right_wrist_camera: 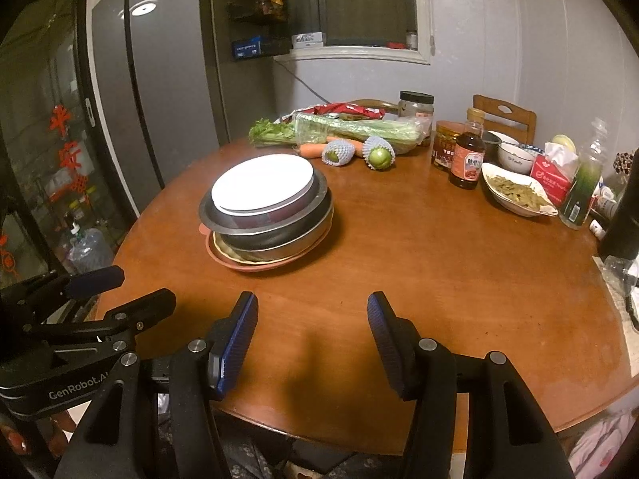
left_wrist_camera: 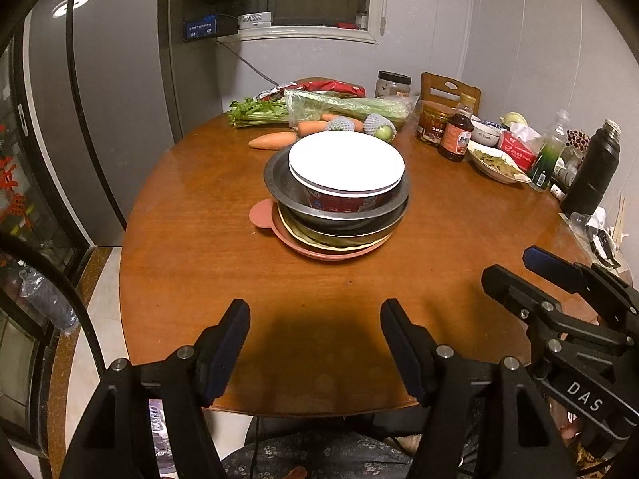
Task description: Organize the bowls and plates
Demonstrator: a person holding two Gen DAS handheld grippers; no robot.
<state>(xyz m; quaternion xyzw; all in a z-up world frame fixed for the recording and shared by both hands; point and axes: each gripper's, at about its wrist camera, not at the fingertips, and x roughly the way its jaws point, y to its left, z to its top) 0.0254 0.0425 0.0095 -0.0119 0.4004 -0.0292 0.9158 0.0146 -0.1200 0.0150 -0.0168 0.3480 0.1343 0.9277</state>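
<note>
Stack [left_wrist_camera: 339,203] of plates and bowls sits mid-table: white plate [left_wrist_camera: 346,160] on top, a red bowl under it, then steel bowls, and a pink plate [left_wrist_camera: 319,253] at the bottom.

Left wrist view: your left gripper [left_wrist_camera: 315,343] hangs over the near edge of the table [left_wrist_camera: 199,239], jaws spread, nothing between them. Stack lies dead ahead at 12 o'clock, well apart from the fingertips, bare wood in between. It's round, so no long axis to line up on; the white plate overhangs the red bowl all round, which looks like the easiest rim to catch. Your right gripper [left_wrist_camera: 519,267] shows at 3 o'clock, jaws also apart and empty. Carrots [left_wrist_camera: 273,139] and netted fruit [left_wrist_camera: 379,123] sit just behind the stack at 12; bottle [left_wrist_camera: 457,131] and a food dish [left_wrist_camera: 495,163] at 1–2 o'clock.

Right wrist view: right gripper [right_wrist_camera: 313,341] is spread and empty over the near edge. Stack [right_wrist_camera: 267,215] lies at 11 o'clock, off to the left, so reaching it means crossing toward the left gripper [right_wrist_camera: 120,291], which sits at 9 o'clock.

My read: left hand has the straighter line. Nothing blocks the approach from the front. Clutter is all behind and to the right, so the risk is overshooting into the fruit, or tipping the loose pile if you lift from one side only.
</note>
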